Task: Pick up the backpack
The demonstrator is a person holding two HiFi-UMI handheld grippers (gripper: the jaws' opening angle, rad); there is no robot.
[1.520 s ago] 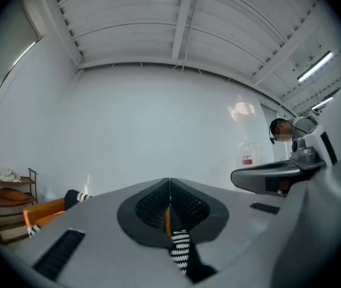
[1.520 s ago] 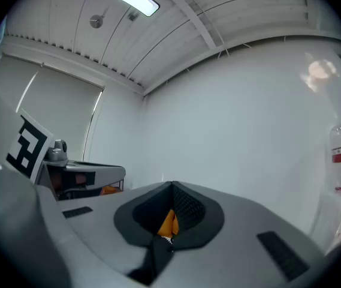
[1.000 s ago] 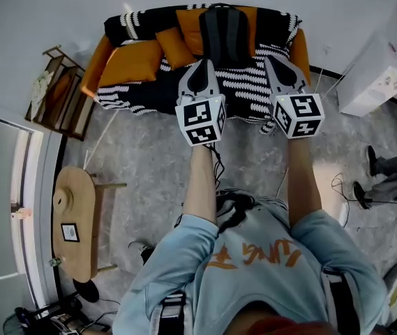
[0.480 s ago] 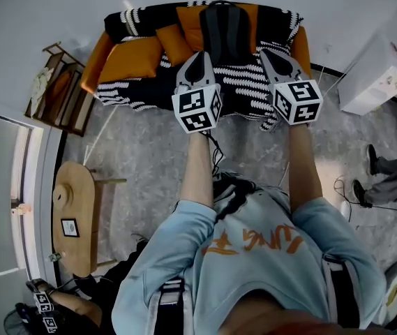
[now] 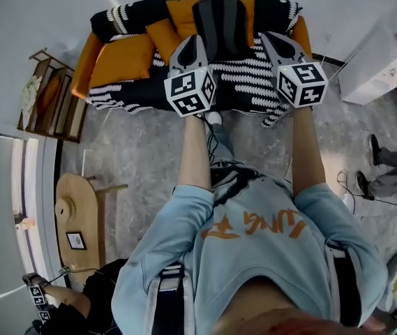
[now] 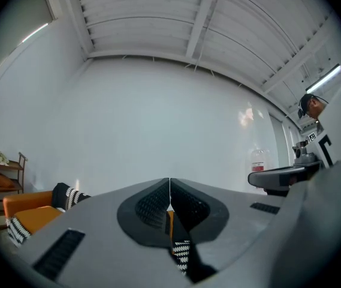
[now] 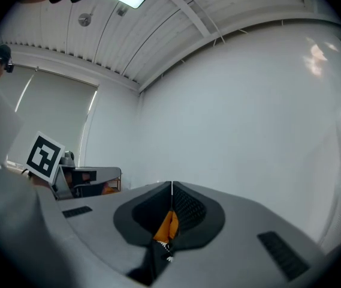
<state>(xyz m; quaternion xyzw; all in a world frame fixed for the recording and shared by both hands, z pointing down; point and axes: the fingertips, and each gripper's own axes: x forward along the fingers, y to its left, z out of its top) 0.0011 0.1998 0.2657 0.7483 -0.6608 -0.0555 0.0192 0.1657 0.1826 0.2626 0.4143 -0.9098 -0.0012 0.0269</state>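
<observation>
A dark grey backpack [image 5: 220,25] stands upright against the back of an orange sofa [image 5: 118,60] draped with a black-and-white patterned blanket [image 5: 250,82]. My left gripper [image 5: 190,42] hovers just left of the backpack's lower part, jaws shut with nothing between them. My right gripper [image 5: 269,39] hangs to the right of the backpack, also shut and empty. In the left gripper view the closed jaws [image 6: 169,194] point level at the white wall, with sofa and blanket showing low. The right gripper view shows its closed jaws [image 7: 171,198] with orange cushion behind them.
An orange cushion [image 5: 163,38] lies left of the backpack. A wooden rack [image 5: 43,96] stands left of the sofa. A wooden side table [image 5: 76,218] sits at lower left. A white cabinet [image 5: 386,61] is at right, with a seated person's legs [image 5: 386,176] beyond. Cables cross the grey floor.
Both grippers have moved forward toward the sofa and slightly down, now flanking the backpack. The person has stepped closer to the sofa. Jaws stayed shut.
</observation>
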